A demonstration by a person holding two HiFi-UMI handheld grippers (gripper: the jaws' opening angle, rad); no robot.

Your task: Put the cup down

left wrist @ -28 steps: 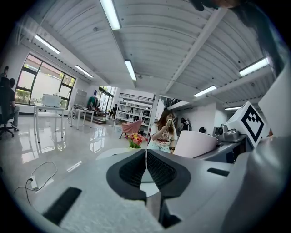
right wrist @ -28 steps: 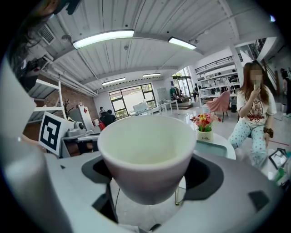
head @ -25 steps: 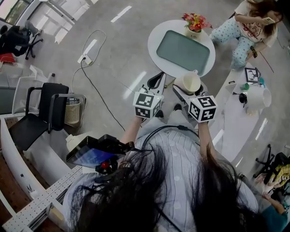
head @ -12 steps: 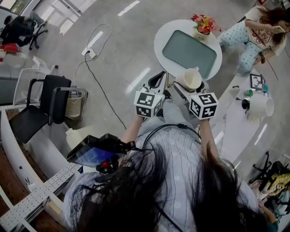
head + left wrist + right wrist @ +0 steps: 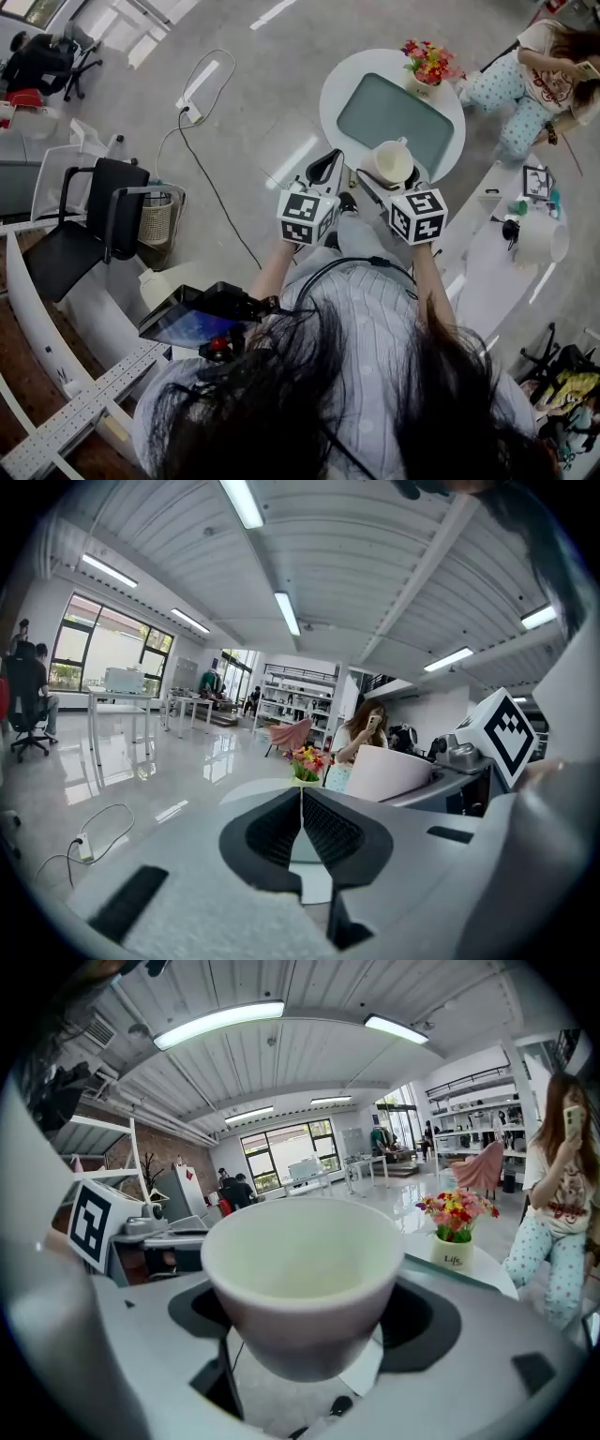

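Right gripper view: the right claw (image 5: 306, 1321) is clenched on the white cup (image 5: 302, 1258), which sits upright and mouth-up, squarely between the jaws. Over in the left gripper view, the left claw (image 5: 302, 810) is pressed together on nothing, just beside the right one. Ahead of both claws stands the round counter (image 5: 330, 89), with a flower pot (image 5: 429, 64) at its far side.

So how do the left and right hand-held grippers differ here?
The left hand-held gripper has jaws touching; those of the right hand-held gripper stand apart. The left hand-held gripper carries nothing; the right hand-held gripper clamps an upright white cup. Both point toward the round table.
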